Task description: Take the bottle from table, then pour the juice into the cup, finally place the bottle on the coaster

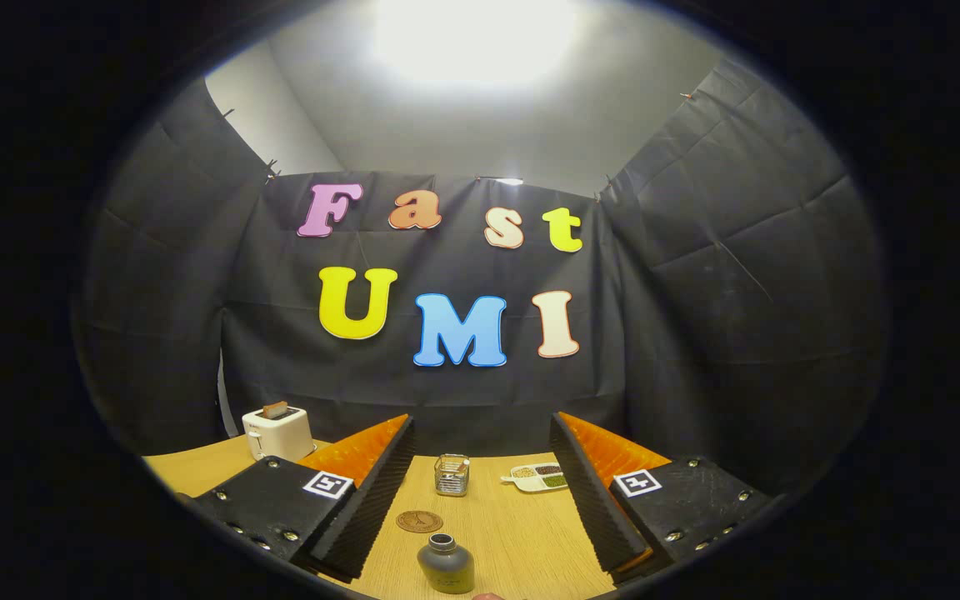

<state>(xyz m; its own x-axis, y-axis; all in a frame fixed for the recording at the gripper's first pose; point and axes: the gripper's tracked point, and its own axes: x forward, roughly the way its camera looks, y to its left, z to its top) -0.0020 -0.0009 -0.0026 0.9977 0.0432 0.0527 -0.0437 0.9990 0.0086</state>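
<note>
Between the spread fingers of our hand-held gripper (480, 500) we see the bottle (446, 564) untouched on the wooden surface (522, 533); coaster (419, 521) at 11 o'clock, cup (452, 475) beyond.

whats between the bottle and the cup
The coaster lies on the table between bottle and cup, slightly to one side, seen between the open gripper fingers.

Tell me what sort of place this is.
Likely a staged recording booth with a kitchen-style tabletop: black cloth walls, a wooden table holding a toaster, bottle, cup and coaster. The tool is open.
</note>
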